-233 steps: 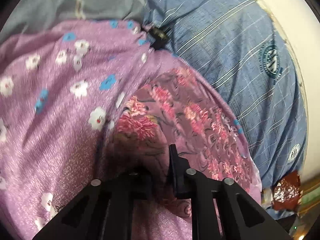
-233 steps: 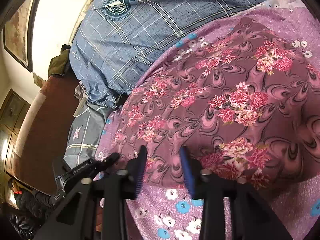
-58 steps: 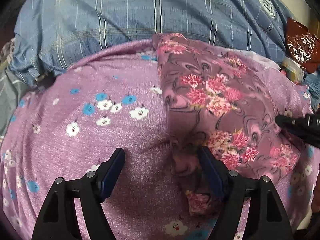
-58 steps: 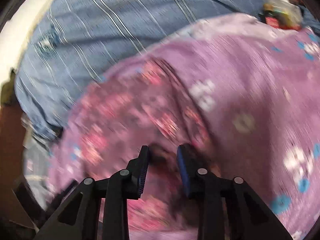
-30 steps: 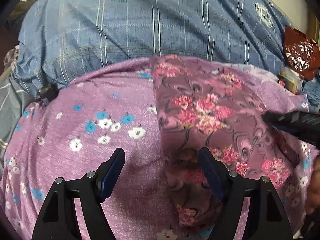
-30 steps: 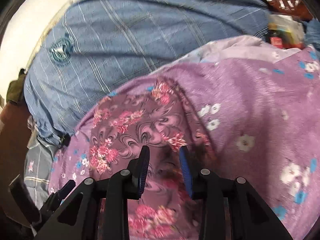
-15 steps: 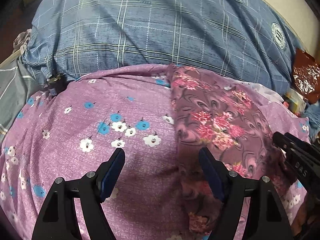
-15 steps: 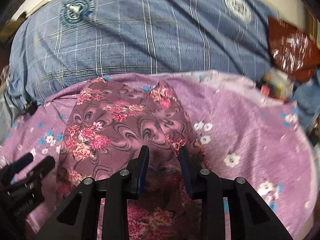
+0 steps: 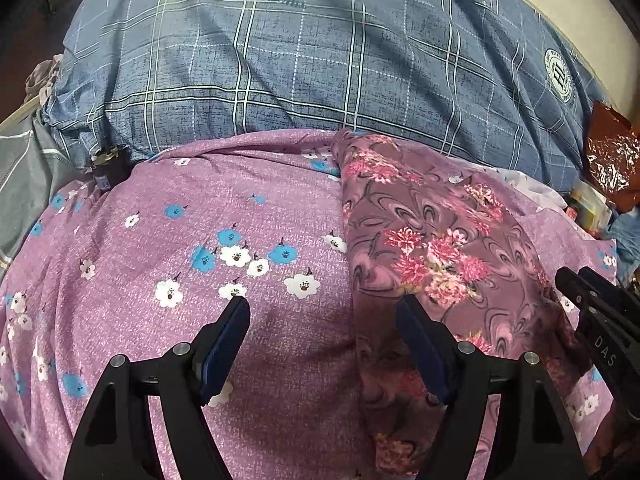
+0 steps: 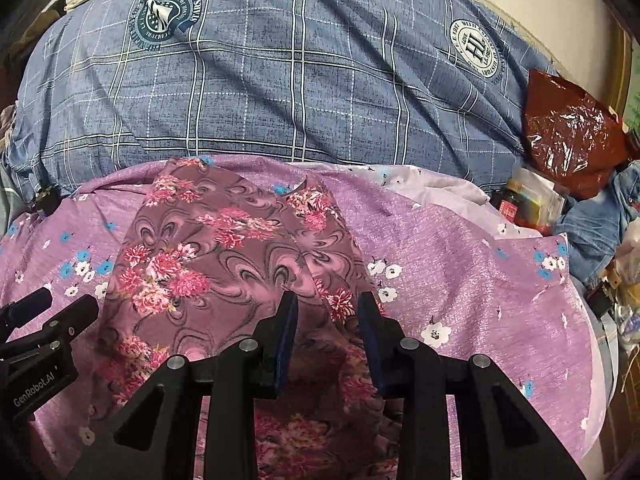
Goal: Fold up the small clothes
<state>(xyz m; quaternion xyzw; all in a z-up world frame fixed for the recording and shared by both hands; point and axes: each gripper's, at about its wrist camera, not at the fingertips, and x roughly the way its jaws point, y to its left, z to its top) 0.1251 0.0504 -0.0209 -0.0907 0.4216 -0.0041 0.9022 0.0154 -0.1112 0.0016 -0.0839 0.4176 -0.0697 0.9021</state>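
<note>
Floral garment, long axis toward the pillow (lying flat), left claw spread, right claw apart

Mauve floral garment flat on purple flowered bedsheet.

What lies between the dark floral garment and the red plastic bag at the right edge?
In the right wrist view, only the purple flowered sheet spans from the floral garment toward the red plastic bag, with small packets just below the bag.
</note>
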